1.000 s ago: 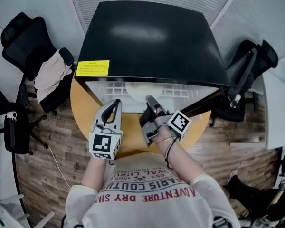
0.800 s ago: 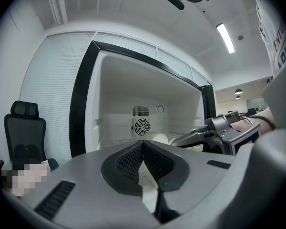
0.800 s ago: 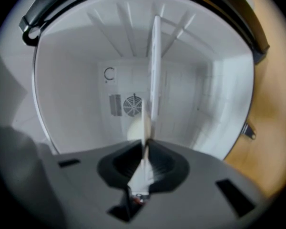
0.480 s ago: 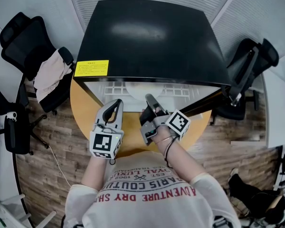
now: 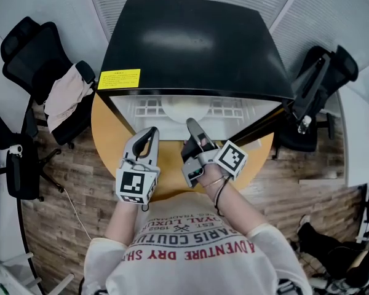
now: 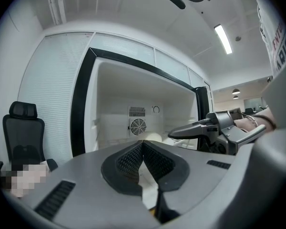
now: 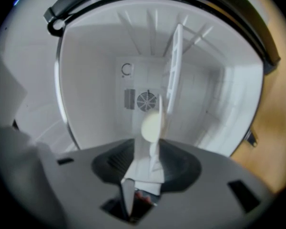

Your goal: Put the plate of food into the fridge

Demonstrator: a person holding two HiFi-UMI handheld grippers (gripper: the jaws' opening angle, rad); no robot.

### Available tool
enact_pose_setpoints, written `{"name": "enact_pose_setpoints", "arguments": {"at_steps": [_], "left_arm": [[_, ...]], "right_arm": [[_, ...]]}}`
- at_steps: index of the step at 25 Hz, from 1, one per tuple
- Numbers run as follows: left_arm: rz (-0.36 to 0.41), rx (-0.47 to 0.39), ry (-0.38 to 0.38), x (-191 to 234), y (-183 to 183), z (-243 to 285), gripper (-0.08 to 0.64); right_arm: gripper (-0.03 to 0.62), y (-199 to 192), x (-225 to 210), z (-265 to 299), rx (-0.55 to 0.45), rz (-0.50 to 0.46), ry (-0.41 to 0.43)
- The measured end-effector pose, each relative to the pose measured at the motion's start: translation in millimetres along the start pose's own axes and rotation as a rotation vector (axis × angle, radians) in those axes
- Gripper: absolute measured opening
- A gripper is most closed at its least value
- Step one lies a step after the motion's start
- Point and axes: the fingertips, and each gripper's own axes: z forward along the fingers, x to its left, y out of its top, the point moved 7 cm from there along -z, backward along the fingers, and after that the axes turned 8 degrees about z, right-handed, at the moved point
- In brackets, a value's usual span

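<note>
The black mini fridge (image 5: 190, 48) stands open on a round wooden table (image 5: 107, 134). A white plate of pale food (image 5: 184, 107) rests on the white shelf inside, and also shows as the plate (image 7: 152, 125) and the plate (image 6: 155, 138). My right gripper (image 5: 192, 125) points level into the fridge mouth, just short of the plate. Its jaws have just been opening and stand apart, with nothing pressed between the pads. My left gripper (image 5: 150, 133) hovers beside it over the table, and its jaws meet at the tips.
The fridge door (image 5: 264, 128) hangs open to the right. Black office chairs stand at the left (image 5: 43, 72) and the right (image 5: 320, 85) of the table. A yellow label (image 5: 119, 79) sits on the fridge top.
Both hands have stayed in front of the fridge mouth. The right gripper has rolled slightly. The plate lies on the shelf as before.
</note>
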Motion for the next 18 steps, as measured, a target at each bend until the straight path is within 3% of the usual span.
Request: {"name": "enact_pose_setpoints", "arguments": {"at_steps": [3,4,5,8,10,14,18], "left_arm": [[-0.003,0.004,-0.009,-5.9,-1.5,-4.3,0.032],[-0.005,0.005,-0.012,-7.8,-2.0,-5.4,0.032],[-0.006,0.005,-0.016,-9.5,-2.4,-6.2,0.034],[-0.006,0.007,-0.026,-13.6,-2.7,-6.9,0.032],[-0.006,0.008,-0.033,-16.0,-2.5,-6.9,0.032],[-0.007,0.010,-0.043,-20.6,-2.7,-7.0,0.032],[-0.003,0.012,-0.051,-23.6,-2.4,-6.6,0.032]], "right_arm": [[0.145,-5.1,2.6,-15.1,0.012,-0.092,-0.008],[0.067,-5.5,2.5,-20.7,0.014,-0.132,-0.020],[0.040,-5.7,2.0,-25.9,0.017,-0.170,-0.035],[0.031,-9.1,4.6,-33.9,0.042,-0.265,-0.025],[0.029,-11.6,11.7,-34.8,0.060,-0.416,0.016],[0.028,-13.6,25.4,-43.5,0.049,-0.856,0.007],[0.028,-18.7,40.8,-48.4,0.029,-1.090,0.021]]}}
